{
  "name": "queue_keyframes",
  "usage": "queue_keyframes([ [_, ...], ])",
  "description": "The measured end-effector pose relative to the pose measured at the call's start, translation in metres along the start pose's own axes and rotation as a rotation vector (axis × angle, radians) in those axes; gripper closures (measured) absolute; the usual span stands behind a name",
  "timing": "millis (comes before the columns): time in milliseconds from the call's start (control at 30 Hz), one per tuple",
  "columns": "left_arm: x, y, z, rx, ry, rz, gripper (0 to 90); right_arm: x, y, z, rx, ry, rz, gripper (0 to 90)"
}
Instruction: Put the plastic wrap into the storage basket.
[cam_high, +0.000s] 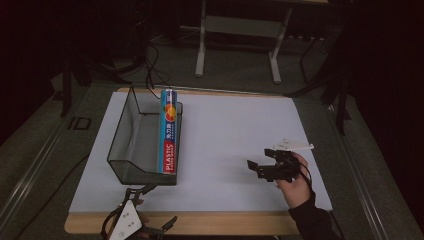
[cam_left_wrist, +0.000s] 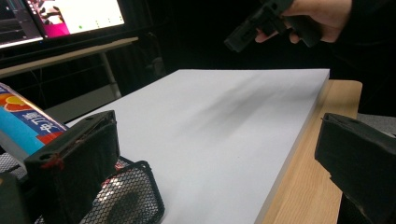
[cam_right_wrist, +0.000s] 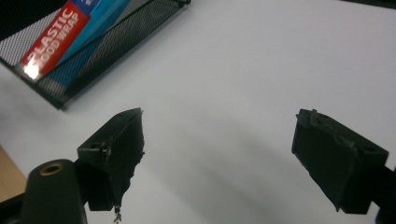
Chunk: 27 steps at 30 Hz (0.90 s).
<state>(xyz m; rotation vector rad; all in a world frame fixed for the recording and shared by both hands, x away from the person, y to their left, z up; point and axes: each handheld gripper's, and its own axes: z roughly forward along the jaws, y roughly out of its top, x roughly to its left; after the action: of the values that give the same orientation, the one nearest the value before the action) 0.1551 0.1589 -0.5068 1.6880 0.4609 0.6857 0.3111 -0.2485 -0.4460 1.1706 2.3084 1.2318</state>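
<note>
A long blue and red plastic wrap box (cam_high: 168, 132) leans against the right wall of a black mesh basket (cam_high: 125, 145) on the left of the white board (cam_high: 235, 130). My left gripper (cam_high: 156, 207) hovers at the table's front edge, just in front of the basket's near corner, open with nothing between its jaws (cam_left_wrist: 217, 158). My right gripper (cam_high: 260, 160) is held in a hand over the board's right side, pointing left toward the basket, open and empty (cam_right_wrist: 224, 149). The box (cam_right_wrist: 56, 42) and mesh basket (cam_right_wrist: 100, 51) lie ahead of it at upper left.
The board rests on a wooden table whose bare edge (cam_high: 225, 223) runs along the front. In the left gripper view, the basket's corner (cam_left_wrist: 128, 196) sits by the left jaw, and the other hand's gripper (cam_left_wrist: 261, 23) hangs above the board. A desk frame (cam_high: 240, 35) stands behind.
</note>
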Motion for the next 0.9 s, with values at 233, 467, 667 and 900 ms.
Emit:
queue_keyframes([
  [233, 0.0, 0.0, 0.0, 0.001, -0.001, 0.001, 0.5, 0.001, -0.017, -0.008, 0.007, 0.009, 0.003, 16.5],
  [467, 0.0, 0.0, 0.0, 0.004, -0.002, 0.002, 0.5, -0.001, -0.033, -0.009, 0.025, -0.002, -0.008, 16.5],
  [667, -0.001, 0.0, 0.001, 0.007, -0.007, 0.006, 0.5, -0.005, -0.042, -0.003, 0.046, -0.025, -0.023, 16.5],
  [900, -0.001, 0.0, 0.0, 0.007, -0.01, 0.002, 0.5, -0.007, -0.045, 0.002, 0.06, -0.027, -0.037, 16.5],
])
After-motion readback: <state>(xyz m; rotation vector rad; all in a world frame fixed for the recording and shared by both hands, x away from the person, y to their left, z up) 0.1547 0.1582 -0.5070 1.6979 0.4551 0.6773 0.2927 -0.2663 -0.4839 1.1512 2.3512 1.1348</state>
